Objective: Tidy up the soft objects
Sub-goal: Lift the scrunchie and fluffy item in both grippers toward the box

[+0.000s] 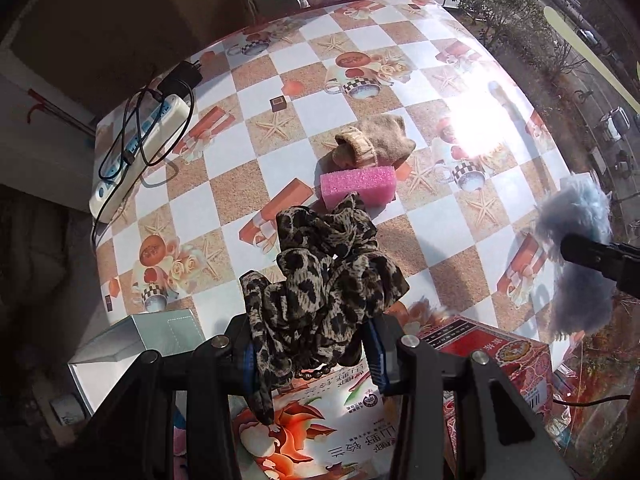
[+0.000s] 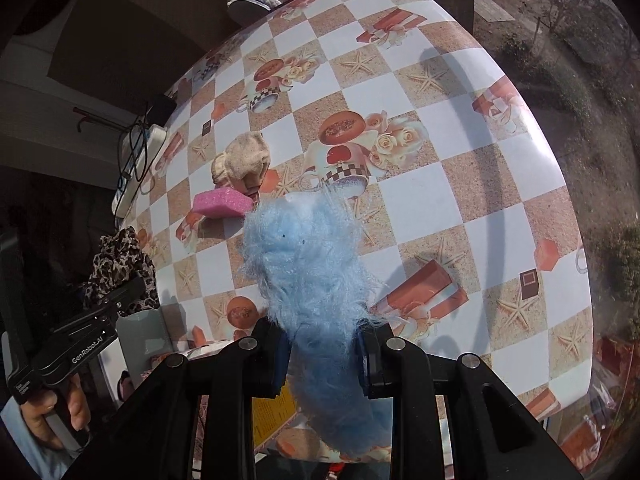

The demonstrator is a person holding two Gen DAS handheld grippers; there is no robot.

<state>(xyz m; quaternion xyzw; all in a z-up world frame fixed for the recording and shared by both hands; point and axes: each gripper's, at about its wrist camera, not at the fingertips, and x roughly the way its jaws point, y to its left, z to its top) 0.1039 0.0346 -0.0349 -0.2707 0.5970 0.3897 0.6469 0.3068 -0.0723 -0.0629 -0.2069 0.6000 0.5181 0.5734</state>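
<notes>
Fingers [image 1: 374, 344] of the left gripper [image 1: 312, 354] clamped on one leopard-print scrunchie [image 1: 320, 280], held up off the worktop [image 1: 260, 128], its ruffles spilling forward over a printed carton [image 1: 320, 432] beneath. Fingers [image 2: 372, 360] of the right gripper [image 2: 322, 360] clamped on one fluffy blue scrunchie [image 2: 308, 264], also lifted clear; its lower end hangs below the grip.

On the worktop, past the leopard scrunchie: one pink sponge block [image 1: 358, 186], lying flat. Just behind it, touching or nearly so, one beige sock [image 1: 376, 140], crumpled, ribbed cuff turned toward the camera.

Containers: one open pale box [image 1: 132, 340] at the near left edge, interior in shadow; contents cannot be told. One red patterned carton [image 1: 480, 344] at near right, beside the printed carton. Both closed-faced; nothing seen in them.

Count of soft things: two scrunchies (in hand), one sponge, one sock.

Far left edge: one white power strip [image 1: 140, 148], black cables looped over it, black plug [image 1: 184, 74] at its far end. Checked oilcloth covers the worktop.
</notes>
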